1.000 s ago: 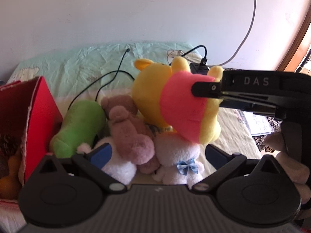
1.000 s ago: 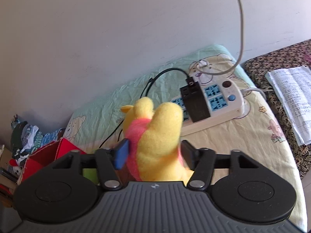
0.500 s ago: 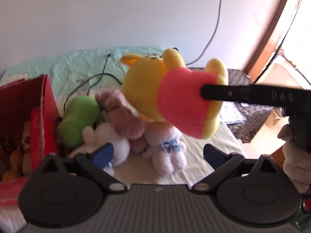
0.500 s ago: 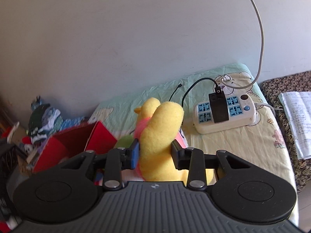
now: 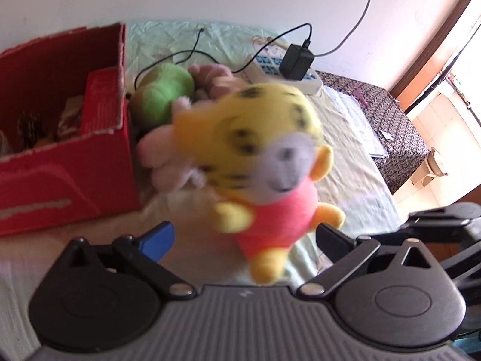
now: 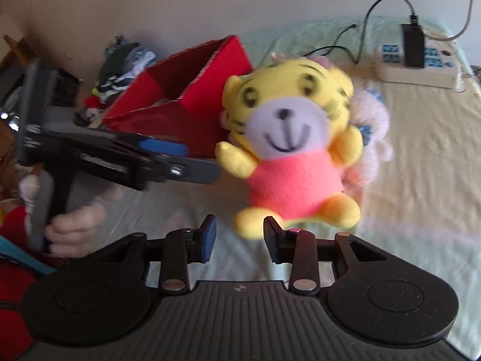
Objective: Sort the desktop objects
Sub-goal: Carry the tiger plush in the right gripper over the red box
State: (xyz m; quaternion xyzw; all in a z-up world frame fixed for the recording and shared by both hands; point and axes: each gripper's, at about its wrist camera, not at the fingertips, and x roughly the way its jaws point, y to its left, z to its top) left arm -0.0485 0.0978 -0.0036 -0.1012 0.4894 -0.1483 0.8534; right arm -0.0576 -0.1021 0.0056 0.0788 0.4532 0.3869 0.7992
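An open red cardboard box (image 6: 180, 90) sits at left on the pale sheet, the left gripper (image 5: 245, 237) spread wide, and the blurred yellow tiger plush in a pink shirt (image 6: 288, 147) hangs unheld just beyond the parted right gripper (image 6: 239, 237).

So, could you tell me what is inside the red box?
In the red box a red carton leans against its wall, beside dark, blurred items I cannot identify. The front wall hides the bottom.
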